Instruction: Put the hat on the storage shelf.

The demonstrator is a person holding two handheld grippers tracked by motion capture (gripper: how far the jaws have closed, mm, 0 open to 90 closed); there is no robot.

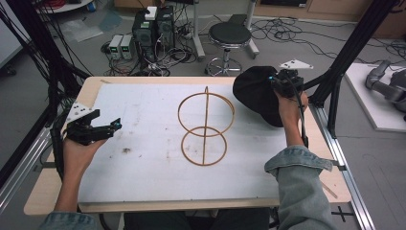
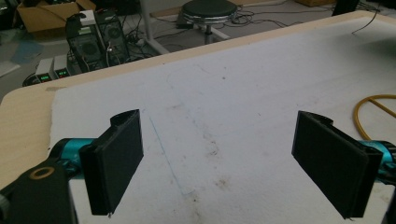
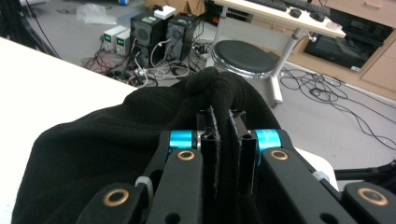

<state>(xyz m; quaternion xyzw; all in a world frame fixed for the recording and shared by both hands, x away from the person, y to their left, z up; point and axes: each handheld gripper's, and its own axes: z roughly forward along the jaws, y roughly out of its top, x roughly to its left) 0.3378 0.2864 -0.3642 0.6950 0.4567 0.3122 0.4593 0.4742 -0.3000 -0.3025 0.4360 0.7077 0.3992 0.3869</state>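
My right fingers [image 3: 223, 140] are clenched on a fold of the black cloth [image 1: 258, 93] at the desk's [image 1: 143, 187] far right corner, the wire stand [image 1: 205, 125] lying to its left, nearer them than my released, empty left fingers [image 2: 219, 158].

One black cloth [image 1: 256, 93], one wire stand [image 1: 205, 125], apparently two rings.

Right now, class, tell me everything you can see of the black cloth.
The black cloth is soft, matte, fleece-like fabric, bunched into a rounded heap with folds. It sits at the table's far right corner, beside the wire stand but apart from it. The right gripper is shut on a pinched fold, its jaws pressed together. Whether the cloth is lifted clear is unclear.
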